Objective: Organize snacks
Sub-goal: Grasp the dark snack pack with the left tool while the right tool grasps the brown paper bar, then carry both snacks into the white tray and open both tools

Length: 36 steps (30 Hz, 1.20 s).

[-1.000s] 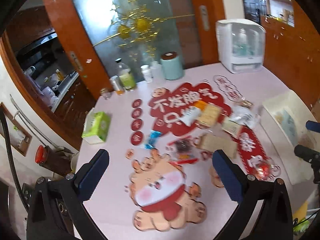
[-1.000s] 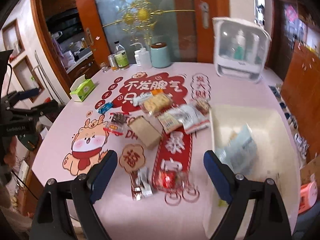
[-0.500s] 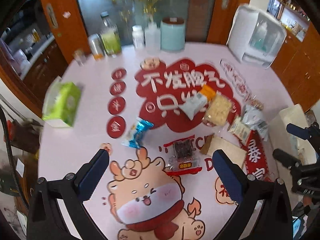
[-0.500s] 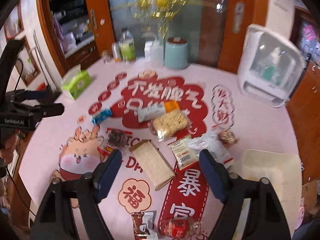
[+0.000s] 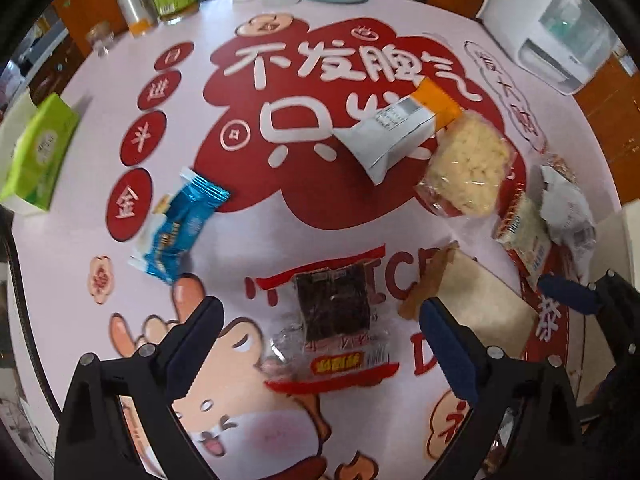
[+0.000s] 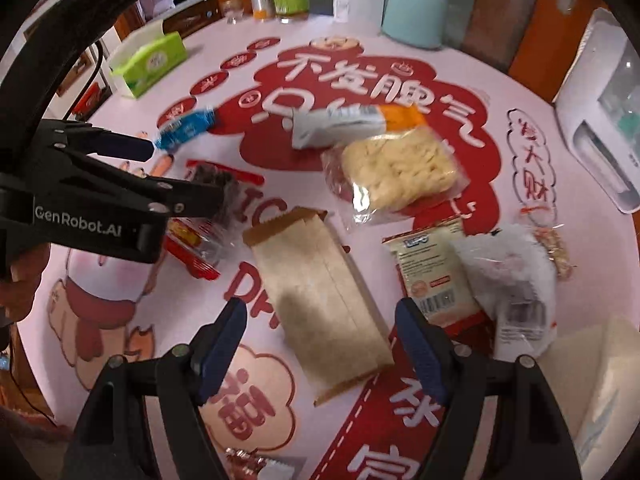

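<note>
A: Snacks scattered on table. Left gripper (image 5: 320, 324)?
B: Jaws spread wide, holding nothing, straddling the dark brownie pack (image 5: 332, 320) in clear wrap with red trim. Pack lies flat on the table.
A: Right gripper (image 6: 320, 336)?
B: Also spread, holding nothing, low over the brown paper packet (image 6: 320, 300), fingers either side of its near end. Contact unclear.
A: Further out?
B: Blue wrapper (image 5: 176, 228) left of the brownie. White-and-orange pouch (image 5: 400, 130) touching the clear bag of pale crackers (image 6: 396, 168). Beige sachet (image 6: 436, 276) and a crumpled white bag (image 6: 512, 276) overlap on the right. White bin (image 6: 600, 364) edge at far right.
A: Surface, room?
B: Round pink tablecloth (image 5: 280, 236) with red Chinese characters and a cartoon mascot. Green tissue box (image 5: 38, 156) on the left edge, bottles and a teal canister (image 6: 416, 14) at the back, white appliance (image 6: 600, 112) on the right. Orange-brown wooden doors behind.
</note>
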Tool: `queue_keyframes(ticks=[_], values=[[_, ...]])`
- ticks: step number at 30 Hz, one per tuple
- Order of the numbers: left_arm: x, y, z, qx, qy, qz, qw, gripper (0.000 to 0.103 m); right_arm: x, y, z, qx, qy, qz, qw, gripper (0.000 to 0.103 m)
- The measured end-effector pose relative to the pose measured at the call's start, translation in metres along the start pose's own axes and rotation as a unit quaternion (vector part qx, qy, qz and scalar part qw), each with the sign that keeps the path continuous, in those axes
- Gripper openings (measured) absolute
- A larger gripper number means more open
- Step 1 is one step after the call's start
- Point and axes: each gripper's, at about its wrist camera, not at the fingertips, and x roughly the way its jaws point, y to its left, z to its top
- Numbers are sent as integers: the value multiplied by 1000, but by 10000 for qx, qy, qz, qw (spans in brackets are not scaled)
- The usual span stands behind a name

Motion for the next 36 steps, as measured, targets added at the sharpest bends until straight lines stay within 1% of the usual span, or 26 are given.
queue_keyframes(ticks=[6,8,9,11,13,14,15,16,17,19,21,23,25,29,30,36], values=[[24,5,6,-379,159,-64,9991,98,22,-1,0,-110,158,85,9998,77],[32,9,7,-514,205,-36,9985,95,28,2,-1,-190,207,74,9996,77],[32,9,8,-519,113,36,9986,93,30,3,-2,-229,223,47,9995,77],[33,9,8,-510,80,88,9986,92,31,6,-3,-328,159,-19,9993,77],[33,8,8,-529,42,172,9984,87,30,6,-3,-314,147,-7,9994,77],[32,7,8,-527,11,265,9983,80,30,6,-3,-322,142,-8,9994,75],[29,8,6,-526,-19,288,9982,71,29,6,-3,-321,126,-7,9994,69],[25,9,4,-521,-66,305,9982,64,28,6,-3,-323,113,-2,9994,65],[23,10,3,-523,-90,319,9981,58,28,6,-3,-319,136,-23,9994,64],[22,12,2,-593,-52,241,9979,56,27,7,-4,-270,136,-60,9995,64],[19,12,-1,-574,-63,275,9980,48,26,8,-6,-203,128,-91,9997,63],[14,15,-7,-559,-16,215,9982,42,25,10,-10,-158,148,-114,9997,63],[7,16,-15,-547,0,138,9984,41,22,12,-15,-66,169,-84,9998,62],[-18,11,-33,-377,-176,169,9990,41,7,16,-31,172,122,20,9998,62],[-28,9,-38,-321,-238,179,9990,41,0,17,-36,253,81,44,9996,58],[-80,-6,-71,53,-575,297,9979,41,-44,19,-62,635,-287,131,9975,57]])
